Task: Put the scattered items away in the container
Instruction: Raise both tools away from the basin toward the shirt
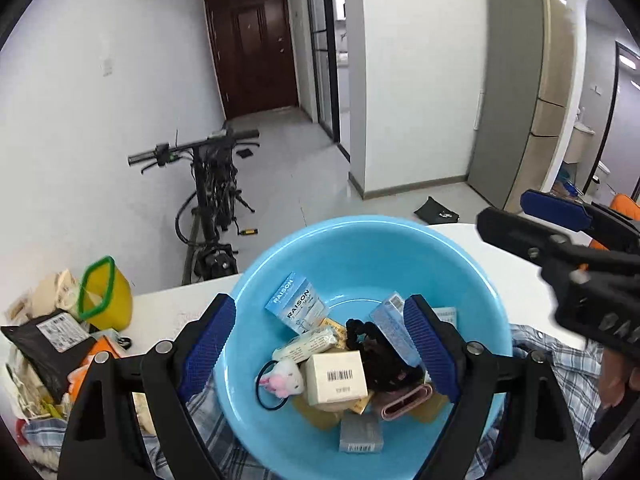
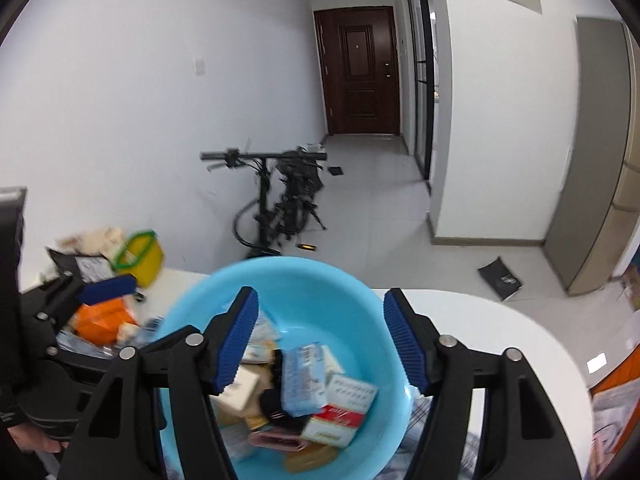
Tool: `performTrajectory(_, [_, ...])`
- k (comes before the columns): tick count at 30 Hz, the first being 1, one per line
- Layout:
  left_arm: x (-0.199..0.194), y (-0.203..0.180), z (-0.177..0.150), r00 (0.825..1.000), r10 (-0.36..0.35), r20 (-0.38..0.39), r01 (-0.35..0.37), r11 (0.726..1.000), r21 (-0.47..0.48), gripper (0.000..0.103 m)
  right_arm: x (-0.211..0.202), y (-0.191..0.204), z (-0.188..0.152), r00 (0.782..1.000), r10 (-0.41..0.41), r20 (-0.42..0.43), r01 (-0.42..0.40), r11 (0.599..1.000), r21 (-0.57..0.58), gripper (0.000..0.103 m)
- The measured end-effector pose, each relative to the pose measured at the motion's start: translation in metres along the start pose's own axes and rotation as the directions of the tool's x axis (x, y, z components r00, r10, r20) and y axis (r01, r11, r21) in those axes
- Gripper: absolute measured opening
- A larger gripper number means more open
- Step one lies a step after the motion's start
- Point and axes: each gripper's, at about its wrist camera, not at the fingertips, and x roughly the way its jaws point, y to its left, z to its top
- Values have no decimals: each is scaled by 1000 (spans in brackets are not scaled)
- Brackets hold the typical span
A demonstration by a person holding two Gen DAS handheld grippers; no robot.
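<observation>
Left wrist view: the left gripper, black with ribbed blue pads, hangs above a round light-blue plastic basin on a white table. Its jaws stand wide apart with nothing between them. The basin holds a heap of small items: a pale blue carton printed RAISON, a cream box with a barcode, a white wrapped packet, a pink and white plush hair tie, a black hair claw, a pink clip and a grey box. A blue checked cloth lies under the basin. At the left edge of the table sit a yellow bucket with a green rim and a heap of bags and packets. The right gripper shows at the right edge, jaws apart and holding nothing. A black bicycle leans at the wall behind.

Right wrist view, slightly blurred: the right gripper hangs over the same light-blue basin, its jaws parted with nothing gripped. Below lie a blue patterned packet, a white blister pack, a red and white box and a cream box, all inside the basin. The left gripper shows at the left, beside the yellow bucket.
</observation>
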Motion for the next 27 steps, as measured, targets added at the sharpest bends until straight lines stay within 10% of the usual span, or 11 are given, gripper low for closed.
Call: performTrajectory(27, [-190,-33,-145,983,-91,162,67,986,151,88,-179,33,-118,999,47,-9,-47,989,-137,85])
